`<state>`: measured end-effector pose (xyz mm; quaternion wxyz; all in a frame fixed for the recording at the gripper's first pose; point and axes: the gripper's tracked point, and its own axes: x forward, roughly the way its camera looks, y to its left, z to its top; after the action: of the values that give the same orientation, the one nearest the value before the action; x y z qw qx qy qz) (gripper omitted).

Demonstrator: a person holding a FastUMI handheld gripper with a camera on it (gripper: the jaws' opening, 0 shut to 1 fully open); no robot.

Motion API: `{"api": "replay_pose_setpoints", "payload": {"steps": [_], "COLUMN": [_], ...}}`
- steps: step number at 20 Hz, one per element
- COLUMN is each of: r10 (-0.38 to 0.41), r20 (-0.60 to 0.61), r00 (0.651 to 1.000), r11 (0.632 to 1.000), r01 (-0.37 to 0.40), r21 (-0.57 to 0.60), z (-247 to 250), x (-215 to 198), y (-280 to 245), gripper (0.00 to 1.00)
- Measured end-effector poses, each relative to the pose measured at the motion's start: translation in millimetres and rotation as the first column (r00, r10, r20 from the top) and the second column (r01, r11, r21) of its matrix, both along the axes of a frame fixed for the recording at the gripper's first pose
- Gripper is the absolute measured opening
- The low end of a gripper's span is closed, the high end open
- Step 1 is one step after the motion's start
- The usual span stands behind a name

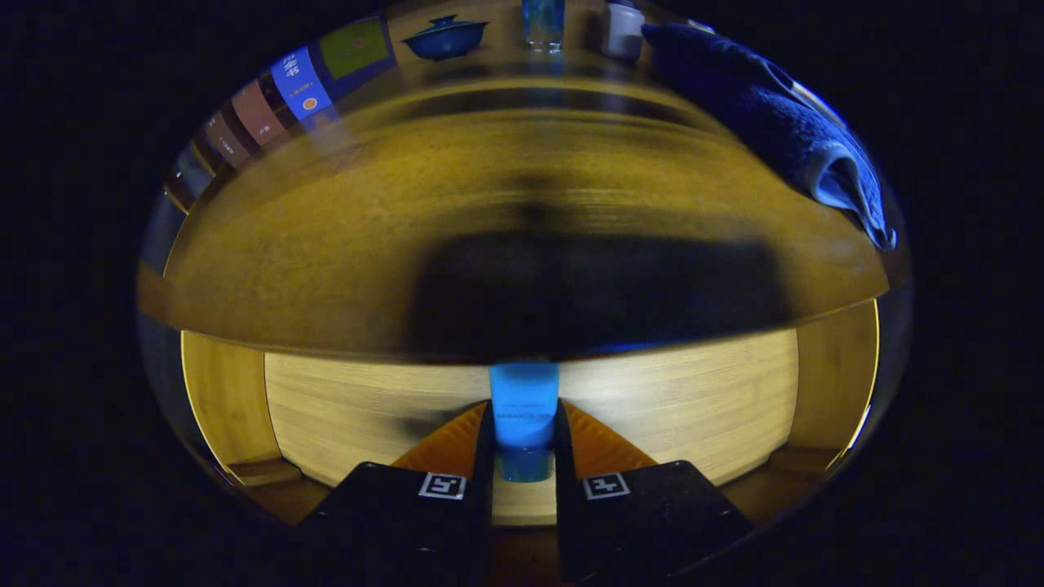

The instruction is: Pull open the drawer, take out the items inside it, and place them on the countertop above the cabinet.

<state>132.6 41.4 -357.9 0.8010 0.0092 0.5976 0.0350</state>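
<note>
My gripper [523, 424] is shut on a small blue item [524, 390], an upright tube or bottle shape pinched between both fingers. It hangs above the pale wooden floor of the open drawer [693, 408], whose side walls stand to the left and right. Its top reaches the front edge of the wooden countertop [310, 244], which spreads out just beyond and above the fingers. A broad dark shadow lies on the countertop right ahead of the gripper. The view is blurred by motion.
At the back of the countertop stand a blue lidded bowl [445, 37], a clear glass [543, 23] and a white cup [624, 29]. A blue towel [775, 114] lies at the back right. Several books [277, 98] line the back left.
</note>
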Motion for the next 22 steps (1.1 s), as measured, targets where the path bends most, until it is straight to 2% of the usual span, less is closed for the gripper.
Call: {"api": "replay_pose_setpoints", "payload": {"steps": [4, 8, 12, 17, 22], "r10": [-0.009, -0.04, -0.018, 0.008, 0.035], "r20": [0.032, 0.128, 0.206, 0.271, 0.249], "r00": [0.999, 0.991, 0.978, 0.962, 0.968], "r11": [0.995, 0.995, 0.993, 0.996, 0.998], "r01": [0.013, 0.051, 0.042, 0.016, -0.022], "r21": [-0.104, -0.089, -0.114, -0.086, -0.052], "z": [27, 70, 106, 157, 158], "x": [-25, -41, -43, -3, 61], "y": [-21, -23, -17, 2, 15], "gripper": [0.37, 0.37, 0.37, 0.37, 0.37]}}
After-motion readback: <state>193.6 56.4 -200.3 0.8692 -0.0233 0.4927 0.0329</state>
